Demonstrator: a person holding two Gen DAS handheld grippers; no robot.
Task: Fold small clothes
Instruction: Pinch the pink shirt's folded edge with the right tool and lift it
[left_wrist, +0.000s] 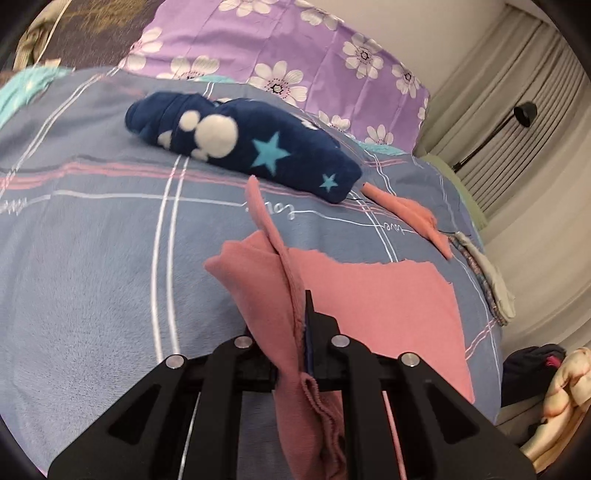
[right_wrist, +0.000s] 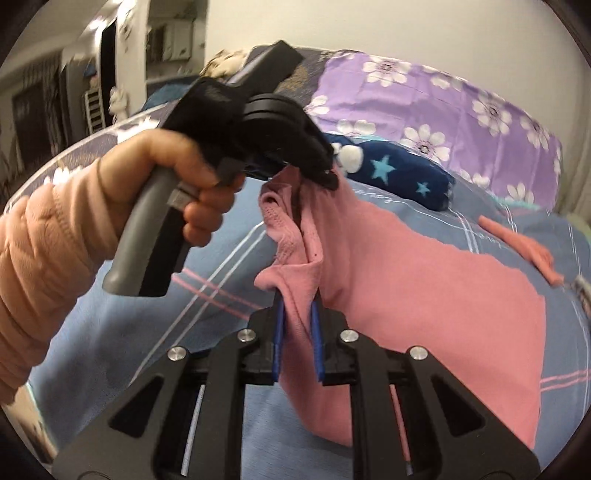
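Pink fabric is pinched in both tools: the pink garment (left_wrist: 388, 295) hangs from the left gripper (left_wrist: 306, 325), whose jaws are nearly shut on a bunched hem, and from the right gripper (right_wrist: 297, 321), whose jaws are clamped just as narrowly on a thick fold between the blue pads (right_wrist: 277, 343). In the right wrist view the person's hand (right_wrist: 177, 177) holds the left tool above it. Most of the cloth trails onto the bed (left_wrist: 92, 258), near its middle, short of the navy star-print bundle (left_wrist: 240, 147) toward the purple floral pillow (left_wrist: 295, 44). One sleeve (left_wrist: 410, 214) lies stretched toward the bed's right edge.

To fold well, I judge both grips should rise evenly, keeping the held edge taut and level, so the body drops flat without dragging. Watch that the loose sleeve does not tuck under crookedly.
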